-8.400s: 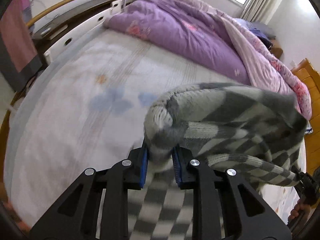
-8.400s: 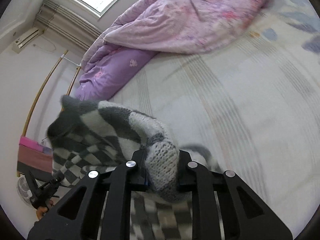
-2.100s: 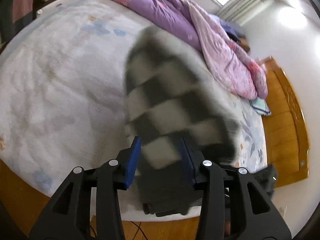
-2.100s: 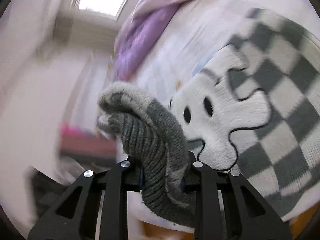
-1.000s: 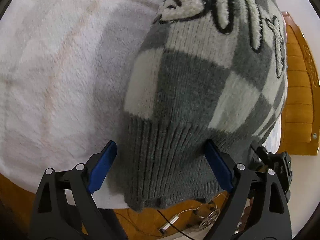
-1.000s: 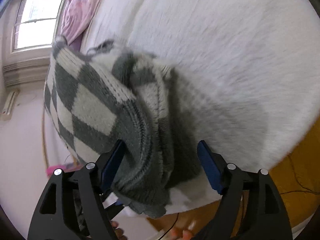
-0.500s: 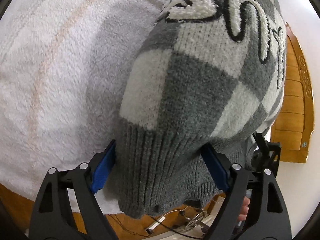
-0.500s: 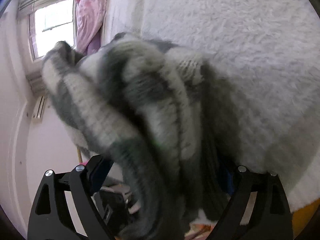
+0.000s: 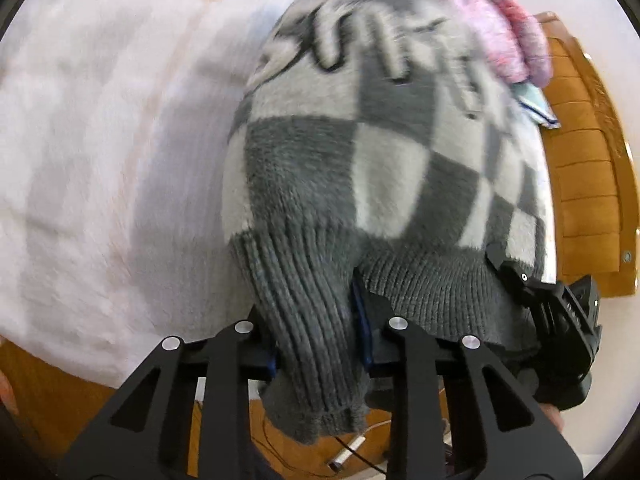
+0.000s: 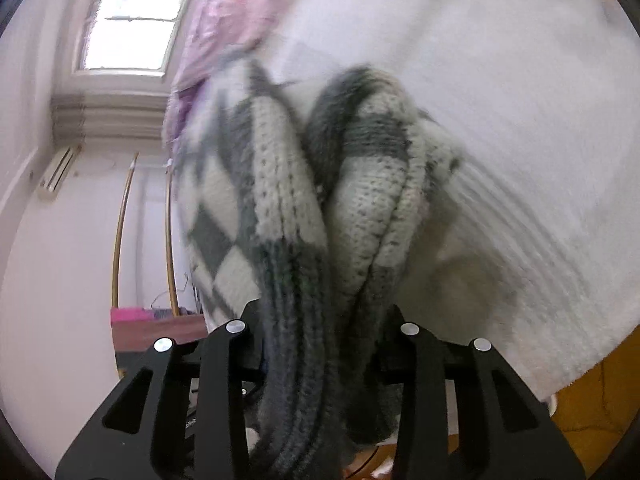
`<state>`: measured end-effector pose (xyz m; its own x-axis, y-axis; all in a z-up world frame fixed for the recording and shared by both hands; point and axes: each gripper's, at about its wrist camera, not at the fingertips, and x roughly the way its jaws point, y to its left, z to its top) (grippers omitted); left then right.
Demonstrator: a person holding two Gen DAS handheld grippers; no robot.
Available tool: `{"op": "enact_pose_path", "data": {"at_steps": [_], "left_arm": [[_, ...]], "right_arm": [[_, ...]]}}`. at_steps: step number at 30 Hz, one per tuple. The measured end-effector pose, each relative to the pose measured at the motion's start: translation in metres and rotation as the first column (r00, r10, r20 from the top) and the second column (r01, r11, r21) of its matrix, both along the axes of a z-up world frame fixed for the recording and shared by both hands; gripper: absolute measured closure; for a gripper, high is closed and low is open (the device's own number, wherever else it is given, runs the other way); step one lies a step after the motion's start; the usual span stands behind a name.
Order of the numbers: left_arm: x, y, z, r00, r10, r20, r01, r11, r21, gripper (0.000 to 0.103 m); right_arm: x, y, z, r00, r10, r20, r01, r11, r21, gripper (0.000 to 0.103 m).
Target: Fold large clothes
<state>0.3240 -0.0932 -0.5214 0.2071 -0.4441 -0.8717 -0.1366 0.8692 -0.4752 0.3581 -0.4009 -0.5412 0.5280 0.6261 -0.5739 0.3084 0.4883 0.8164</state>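
A grey and white checkered knit sweater [image 9: 360, 168] with black-outlined lettering lies on the white fluffy bed cover [image 9: 100, 140] at the bed's near edge. My left gripper [image 9: 316, 320] is shut on its dark ribbed hem [image 9: 308, 320]. My right gripper [image 10: 324, 332] is shut on a bunched fold of the same sweater [image 10: 320, 200], with the ribbed hem between its fingers. The right gripper also shows in the left wrist view [image 9: 556, 320] at the hem's other corner.
A pink and purple duvet [image 9: 500, 20] lies at the far side of the bed. A wooden headboard [image 9: 588, 160] stands at the right. The bed's wooden side [image 9: 60, 384] and floor cables are below. A window [image 10: 128, 20] and curved wooden poles [image 10: 120, 232] show beyond.
Both grippers have closed from wide open onto the sweater's ribbed hem. The sweater is bunched between the fingers and lifted slightly at the bed's edge.
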Motion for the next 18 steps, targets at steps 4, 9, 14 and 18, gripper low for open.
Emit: {"op": "enact_pose_path", "data": {"at_steps": [4, 9, 14, 18], "left_arm": [[0.008, 0.001, 0.064, 0.996, -0.022, 0.088, 0.022, 1.000, 0.004, 0.077], [0.001, 0.001, 0.118, 0.987, -0.069, 0.148, 0.072, 0.997, -0.017, 0.077], [-0.018, 0.006, 0.161, 0.978, -0.125, 0.168, 0.139, 0.987, -0.079, 0.077], [-0.030, -0.009, 0.190, 0.958, -0.213, 0.194, 0.234, 0.968, -0.090, 0.077]], "right_arm": [[0.001, 0.004, 0.056, 0.998, 0.037, 0.052, -0.035, 0.999, -0.036, 0.071], [-0.009, 0.007, 0.118, 0.994, 0.060, 0.089, -0.052, 0.995, -0.091, 0.071], [-0.025, 0.000, 0.160, 0.995, 0.028, 0.091, -0.015, 0.990, -0.137, 0.071], [-0.049, -0.008, 0.192, 0.994, -0.010, 0.113, 0.029, 0.985, -0.172, 0.072]]}}
